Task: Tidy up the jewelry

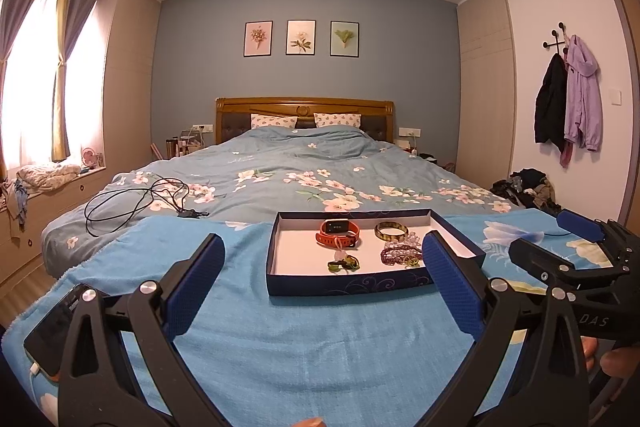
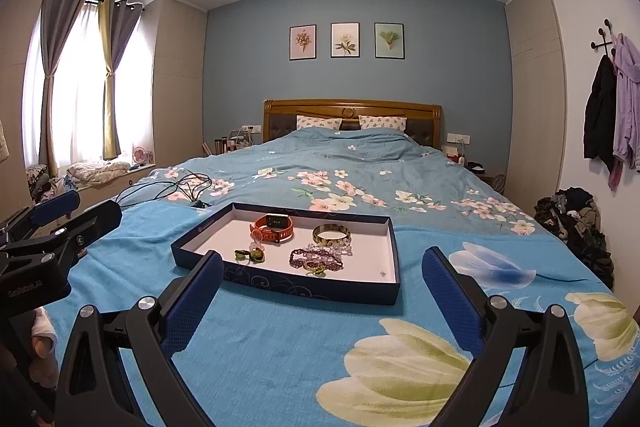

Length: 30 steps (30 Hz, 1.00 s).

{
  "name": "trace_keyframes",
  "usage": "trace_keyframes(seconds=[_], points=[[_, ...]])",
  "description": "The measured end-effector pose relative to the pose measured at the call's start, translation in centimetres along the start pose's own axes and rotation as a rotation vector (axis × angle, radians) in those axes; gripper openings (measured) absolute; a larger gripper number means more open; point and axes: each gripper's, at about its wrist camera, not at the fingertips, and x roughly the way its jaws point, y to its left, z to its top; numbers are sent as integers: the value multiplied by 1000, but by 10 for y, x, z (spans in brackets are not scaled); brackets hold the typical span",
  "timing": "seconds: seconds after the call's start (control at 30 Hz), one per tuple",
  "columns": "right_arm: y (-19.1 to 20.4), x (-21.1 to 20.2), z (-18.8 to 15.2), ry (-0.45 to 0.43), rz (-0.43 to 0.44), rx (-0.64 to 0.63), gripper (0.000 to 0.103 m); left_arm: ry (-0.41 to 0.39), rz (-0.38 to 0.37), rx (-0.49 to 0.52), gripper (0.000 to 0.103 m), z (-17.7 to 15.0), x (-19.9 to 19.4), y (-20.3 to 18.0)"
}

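A shallow dark blue box tray (image 1: 344,285) (image 2: 304,287) with a white floor lies on a blue towel on the bed. In it lie an orange watch (image 1: 338,233) (image 2: 273,227), a brown bangle (image 1: 391,229) (image 2: 331,233), purple and clear bead bracelets (image 1: 401,253) (image 2: 318,257) and a small green piece (image 1: 342,264) (image 2: 250,255). My left gripper (image 1: 323,277) is open and empty, just short of the tray. My right gripper (image 2: 322,291) is open and empty, also just short of it. Each gripper shows at the edge of the other's view.
A black cable (image 1: 136,203) lies coiled on the floral duvet behind the towel at the left. A phone (image 1: 54,329) lies on the towel's left edge. Clothes are piled (image 2: 576,223) on the floor right of the bed.
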Motion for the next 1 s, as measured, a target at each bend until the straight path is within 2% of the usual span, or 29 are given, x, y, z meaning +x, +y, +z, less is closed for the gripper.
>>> trace_keyframes(seconds=[1.0], points=[[-4, 2, 1, -15, -14, 9, 96, 9, 4, -4, 97, -2, 6, -2]])
